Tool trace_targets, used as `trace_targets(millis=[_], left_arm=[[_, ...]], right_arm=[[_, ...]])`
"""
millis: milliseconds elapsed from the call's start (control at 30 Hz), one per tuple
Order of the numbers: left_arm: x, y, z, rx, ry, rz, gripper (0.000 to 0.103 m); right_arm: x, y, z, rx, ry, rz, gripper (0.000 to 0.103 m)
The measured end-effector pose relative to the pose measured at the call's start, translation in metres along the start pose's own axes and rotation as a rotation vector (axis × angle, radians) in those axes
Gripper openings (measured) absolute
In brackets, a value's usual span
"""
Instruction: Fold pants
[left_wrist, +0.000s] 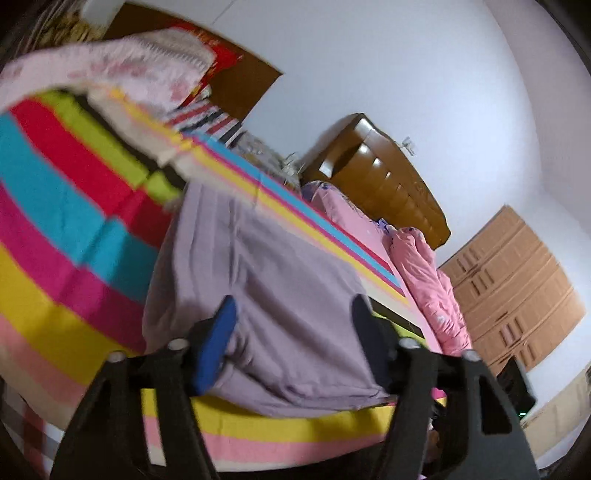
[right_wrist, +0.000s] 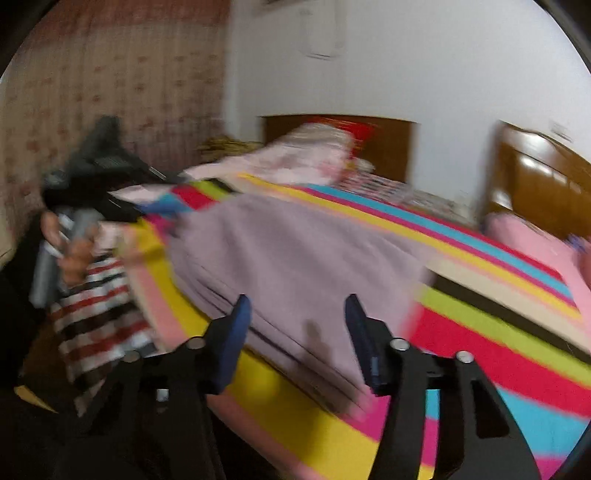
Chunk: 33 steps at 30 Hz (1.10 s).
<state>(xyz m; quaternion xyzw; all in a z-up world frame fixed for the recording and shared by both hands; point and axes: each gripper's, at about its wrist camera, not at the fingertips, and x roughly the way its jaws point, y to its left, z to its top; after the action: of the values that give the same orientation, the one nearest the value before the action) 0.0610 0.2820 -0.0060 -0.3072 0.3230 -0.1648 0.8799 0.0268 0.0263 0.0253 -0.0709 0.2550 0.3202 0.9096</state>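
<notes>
The pants (left_wrist: 258, 288), a lilac-grey garment, lie flat on the bed (left_wrist: 55, 229), which carries a sheet striped in yellow, magenta, cyan, red and lime. In the left wrist view the garment fills the centre of the frame and runs from 6 o'clock toward 11 o'clock; its near hem lies close to the bed edge, over the yellow stripe.

The left gripper (left_wrist: 293, 314) is positioned over the near end of the pants. Its jaws stand wide apart, with the cloth visible between them. The blue pad (left_wrist: 216, 347) of the finger at 7 o'clock touches or sits just beside a gathered fold of the fabric; which of the two cannot be told.

The right gripper (right_wrist: 297, 317) is positioned at the near edge of the pants (right_wrist: 295, 258). Its jaws are likewise apart, with nothing clamped between them. This view is motion-blurred, so contact with the cloth cannot be confirmed.

In the right wrist view the left gripper (right_wrist: 92, 173) appears at 9 o'clock, held by a hand (right_wrist: 75, 254) with a striped sleeve (right_wrist: 99, 325).

A pink floral quilt (left_wrist: 122, 70) lies at 11 o'clock in the left wrist view. A pink padded jacket (left_wrist: 430, 280) lies at 3 o'clock, beside the brown headboard (left_wrist: 384, 177).
</notes>
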Motion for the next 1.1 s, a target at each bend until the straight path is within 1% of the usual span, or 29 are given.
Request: trace_targets(millis=[33,67,100,133,167,200,233,300,333,400,467,567,600,667,700,733,767,867,933,967,1033,1100], left_arm=[[0.001,0.007,-0.006,-0.019,0.007,0.016,0.044],[-0.001,0.011,-0.013,-0.032,0.007,0.022,0.039],[-0.004,0.018,-0.016,-0.053,-0.001,0.028,0.030],[-0.010,0.026,-0.017,-0.087,-0.020,0.032,0.024],[-0.020,0.032,-0.018,-0.109,-0.048,0.045,0.026],[-0.033,0.041,-0.018,-0.127,-0.088,0.074,0.036],[-0.043,0.047,-0.019,-0.138,-0.117,0.081,0.048],[-0.063,0.057,-0.021,-0.164,-0.150,0.053,0.059],[-0.069,0.058,-0.023,-0.162,-0.156,0.057,0.064],[-0.079,0.060,-0.027,-0.145,-0.163,0.088,0.066],[-0.085,0.064,-0.030,-0.159,-0.168,0.076,0.069],[-0.083,0.070,-0.032,-0.186,-0.156,0.061,0.072],[-0.079,0.070,-0.032,-0.187,-0.148,0.056,0.073],[-0.073,0.069,-0.033,-0.182,-0.130,0.043,0.074],[-0.073,0.069,-0.038,-0.178,-0.122,0.040,0.075],[-0.071,0.068,-0.039,-0.178,-0.116,0.040,0.076],[-0.068,0.068,-0.041,-0.181,-0.110,0.038,0.076],[-0.068,0.065,-0.042,-0.175,-0.118,0.032,0.076],[-0.071,0.063,-0.040,-0.176,-0.145,0.033,0.076],[-0.072,0.063,-0.039,-0.178,-0.156,0.030,0.076],[-0.076,0.063,-0.037,-0.184,-0.179,0.033,0.076],[-0.077,0.062,-0.034,-0.192,-0.190,0.045,0.076]], right_arm=[[0.012,0.010,0.008,-0.028,0.008,0.036,0.042],[0.029,0.023,0.016,-0.068,0.023,0.070,0.037],[0.040,0.030,0.021,-0.087,0.040,0.095,0.035],[0.055,0.037,0.027,-0.096,0.066,0.127,0.034],[0.071,0.044,0.034,-0.094,0.091,0.157,0.034],[0.080,0.048,0.038,-0.092,0.102,0.176,0.034],[0.092,0.055,0.043,-0.096,0.120,0.205,0.034],[0.108,0.066,0.049,-0.118,0.146,0.213,0.034],[0.116,0.071,0.051,-0.127,0.161,0.214,0.034],[0.127,0.077,0.052,-0.123,0.194,0.219,0.034],[0.133,0.081,0.051,-0.116,0.222,0.219,0.035],[0.135,0.084,0.048,-0.128,0.233,0.207,0.034],[0.136,0.085,0.048,-0.145,0.233,0.195,0.033],[0.138,0.091,0.047,-0.204,0.230,0.157,0.025],[0.138,0.093,0.044,-0.227,0.224,0.139,0.022],[0.139,0.094,0.042,-0.242,0.217,0.129,0.014],[0.135,0.094,0.042,-0.239,0.198,0.131,0.010],[0.116,0.091,0.051,-0.213,0.127,0.148,0.010],[0.104,0.094,0.061,-0.240,0.085,0.149,0.010],[0.099,0.097,0.062,-0.260,0.078,0.152,0.010],[0.105,0.101,0.054,-0.283,0.108,0.164,0.010],[0.123,0.108,0.034,-0.317,0.170,0.169,0.010]])
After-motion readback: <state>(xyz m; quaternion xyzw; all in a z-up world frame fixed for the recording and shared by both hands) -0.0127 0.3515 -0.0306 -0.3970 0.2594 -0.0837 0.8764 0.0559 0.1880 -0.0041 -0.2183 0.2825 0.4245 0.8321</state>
